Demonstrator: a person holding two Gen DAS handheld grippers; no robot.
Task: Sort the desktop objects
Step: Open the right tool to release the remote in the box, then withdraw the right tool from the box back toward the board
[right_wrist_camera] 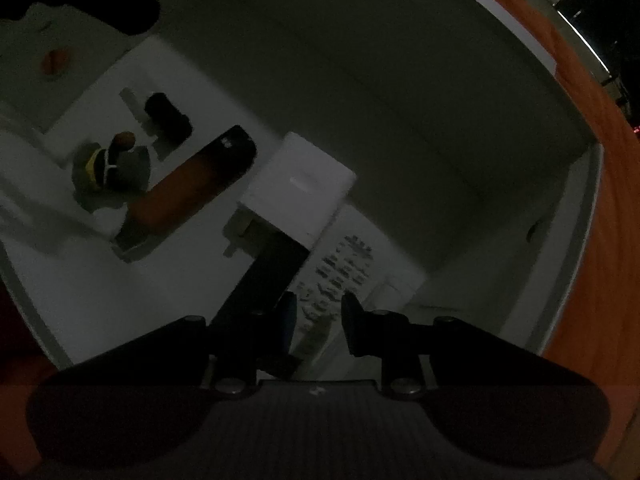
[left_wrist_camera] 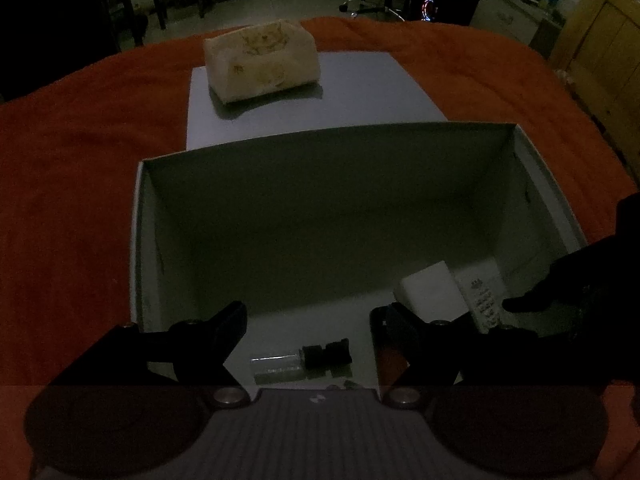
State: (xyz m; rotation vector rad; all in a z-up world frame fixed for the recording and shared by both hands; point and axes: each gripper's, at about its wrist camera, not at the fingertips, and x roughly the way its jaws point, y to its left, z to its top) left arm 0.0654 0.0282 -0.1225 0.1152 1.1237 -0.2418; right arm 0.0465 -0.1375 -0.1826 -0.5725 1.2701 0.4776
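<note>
A white cardboard box [left_wrist_camera: 138,240] stands open on the orange cloth. Inside lie a white charger block [right_wrist_camera: 298,184], a white remote control [right_wrist_camera: 344,264] leaning beside it, and a small clear bottle with a black cap [left_wrist_camera: 280,366]. My right gripper [right_wrist_camera: 318,314] points down into the box's right corner. The near end of the remote sits in the narrow gap between its fingers, and the pads do not seem to press on it. My left gripper [left_wrist_camera: 308,316] hangs open over the box's near end, above the bottle, holding nothing. One orange-and-black finger [right_wrist_camera: 192,184] of it crosses the right wrist view.
Beyond the box lies its flat white lid [left_wrist_camera: 360,92], with a pale tissue box [left_wrist_camera: 260,64] on it. A small yellow-and-black item [right_wrist_camera: 108,168] lies in the box near the bottle. The orange cloth [left_wrist_camera: 68,160] spreads out on both sides. Dark furniture stands past the table.
</note>
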